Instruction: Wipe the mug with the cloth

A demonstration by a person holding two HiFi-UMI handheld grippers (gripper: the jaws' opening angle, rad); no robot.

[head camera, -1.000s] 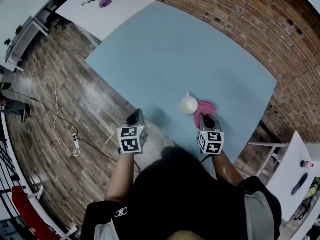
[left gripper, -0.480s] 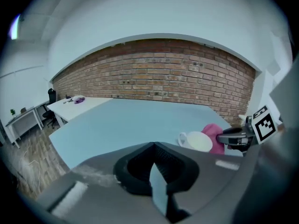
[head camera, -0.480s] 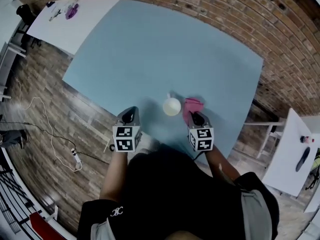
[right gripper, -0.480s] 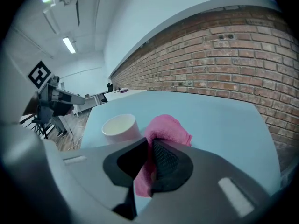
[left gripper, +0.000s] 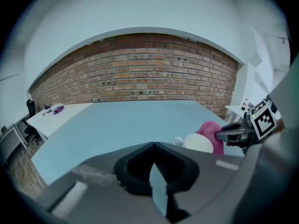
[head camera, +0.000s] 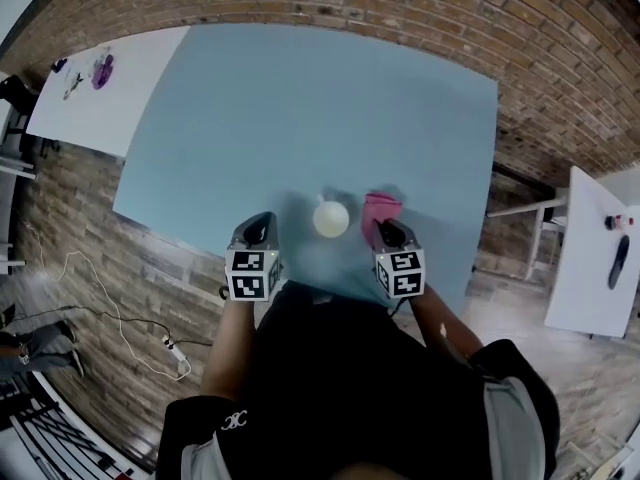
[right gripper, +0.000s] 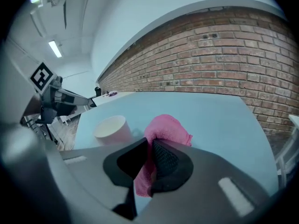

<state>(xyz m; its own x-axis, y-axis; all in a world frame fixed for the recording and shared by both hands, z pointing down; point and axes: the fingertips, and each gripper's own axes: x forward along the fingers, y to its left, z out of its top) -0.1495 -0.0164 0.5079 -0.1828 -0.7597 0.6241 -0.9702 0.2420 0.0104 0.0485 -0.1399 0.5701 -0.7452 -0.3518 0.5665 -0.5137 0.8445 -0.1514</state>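
- The table (head camera: 300, 108) has a big light blue top, and a red brick wall (head camera: 420, 3) stands behind it.
- A cream mug (head camera: 331, 219) stands upright on the table, near the edge where the person stands.
- The mug's open top faces up. Its small handle sticks out on the side away from the person.
- A pink cloth (right gripper: 166, 125) lies bunched up on the table, just to the right of the mug. I cannot tell if the two touch.
- The right gripper (right gripper: 148, 147) points down at the table. Its jaws are squeezed tight on the near end of the pink cloth.
- The rest of the cloth pokes out past the jaws and sits on the blue top.
- The left gripper (left gripper: 153, 144) is to the left of the mug and apart from it, over the near edge of the table.
- Its jaws are closed together with nothing in them.
- The mug sits between the two grippers, closer to the right one.
- A white table (head camera: 90, 93) stands far off to the left with small purple things on it.
- Another white table (head camera: 595, 258) stands to the right.
- The floor (head camera: 110, 258) is made of brown wood boards, and a thin white cable lies on it.
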